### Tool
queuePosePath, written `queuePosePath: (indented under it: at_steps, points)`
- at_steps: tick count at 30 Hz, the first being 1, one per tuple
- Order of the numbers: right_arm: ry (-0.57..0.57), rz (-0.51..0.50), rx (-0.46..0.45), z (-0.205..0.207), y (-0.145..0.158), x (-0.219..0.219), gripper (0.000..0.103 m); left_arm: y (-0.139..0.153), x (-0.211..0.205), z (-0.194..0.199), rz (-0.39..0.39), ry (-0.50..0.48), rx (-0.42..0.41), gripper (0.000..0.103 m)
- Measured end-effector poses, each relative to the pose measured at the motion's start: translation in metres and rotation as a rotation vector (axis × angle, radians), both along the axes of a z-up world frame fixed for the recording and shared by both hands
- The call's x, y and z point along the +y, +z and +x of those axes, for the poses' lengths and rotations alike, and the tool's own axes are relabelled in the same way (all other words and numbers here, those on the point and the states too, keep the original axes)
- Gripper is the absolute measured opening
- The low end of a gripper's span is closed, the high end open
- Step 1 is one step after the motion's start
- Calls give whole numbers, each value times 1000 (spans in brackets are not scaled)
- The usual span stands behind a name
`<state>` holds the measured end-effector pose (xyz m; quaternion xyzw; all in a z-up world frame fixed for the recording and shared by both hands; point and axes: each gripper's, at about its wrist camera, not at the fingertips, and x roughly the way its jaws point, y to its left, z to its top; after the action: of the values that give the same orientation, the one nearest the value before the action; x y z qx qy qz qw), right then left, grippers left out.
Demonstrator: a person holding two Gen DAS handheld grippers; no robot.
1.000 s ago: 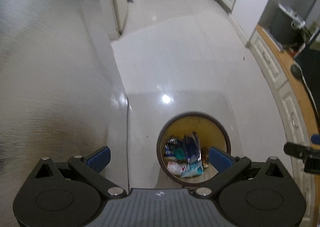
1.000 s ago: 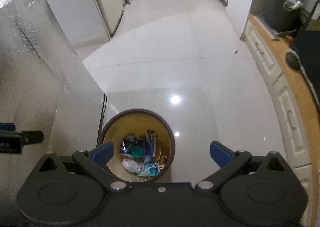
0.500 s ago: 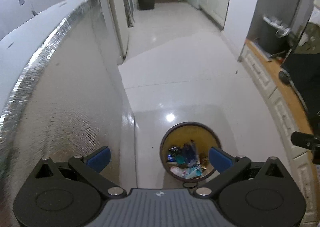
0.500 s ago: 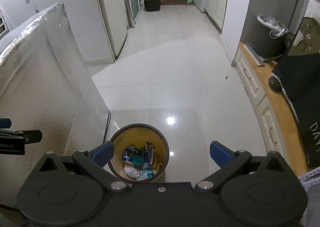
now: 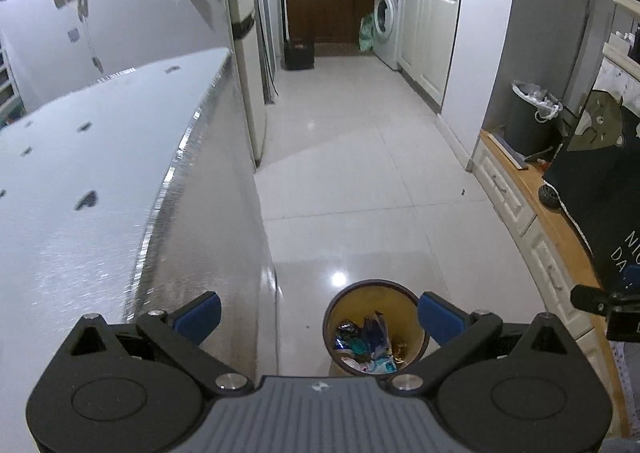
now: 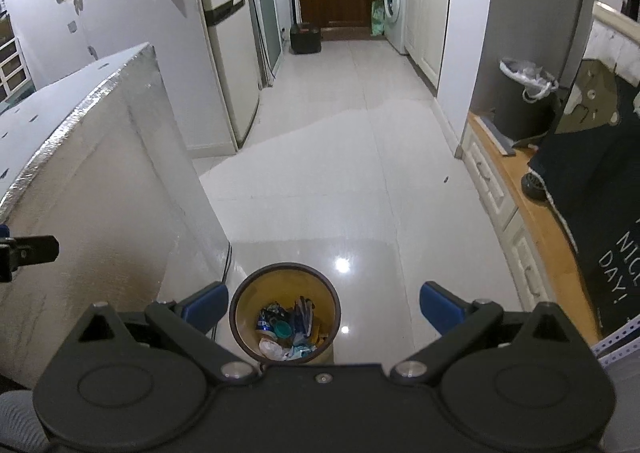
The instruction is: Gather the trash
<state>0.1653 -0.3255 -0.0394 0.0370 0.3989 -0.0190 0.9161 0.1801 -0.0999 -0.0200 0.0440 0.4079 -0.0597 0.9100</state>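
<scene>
Both views have tilted up — left gripper [image 5: 318, 313] and right gripper [image 6: 322, 303] gape wide above trash bin [image 6: 285, 273]; cloth [image 6: 600, 213] reads "NICE DAY!".

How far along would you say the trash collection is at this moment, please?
Done: wrappers and other trash already lie in the brown bin on the floor. In hand: nothing; the left gripper and right gripper have open, empty jaws. Left: no loose trash shows on the floor.
</scene>
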Motion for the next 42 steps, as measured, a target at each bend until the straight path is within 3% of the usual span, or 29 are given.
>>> queuePosePath:
  at_steps: [6,14,22,27,36,42]
  points:
    - [12,-6,-61,-31,10,9,103,-3,10,-30,-9,10,-37,103]
    - [4,-11,-81,-54,-4,22,103,-40,19,-46,-30,8,-1,103]
    - [-14,-36,-90,-64,-21,30,103,-53,18,-56,13,-7,-23,103]
    - [-26,-54,-110,-71,-27,32,103,-61,21,-56,-25,-8,-4,103]
    - [-23,-57,-112,-68,-34,30,103,-66,13,-60,18,0,-11,103]
    - [4,-48,-91,-65,-39,31,103,-68,14,-59,-8,8,-13,103]
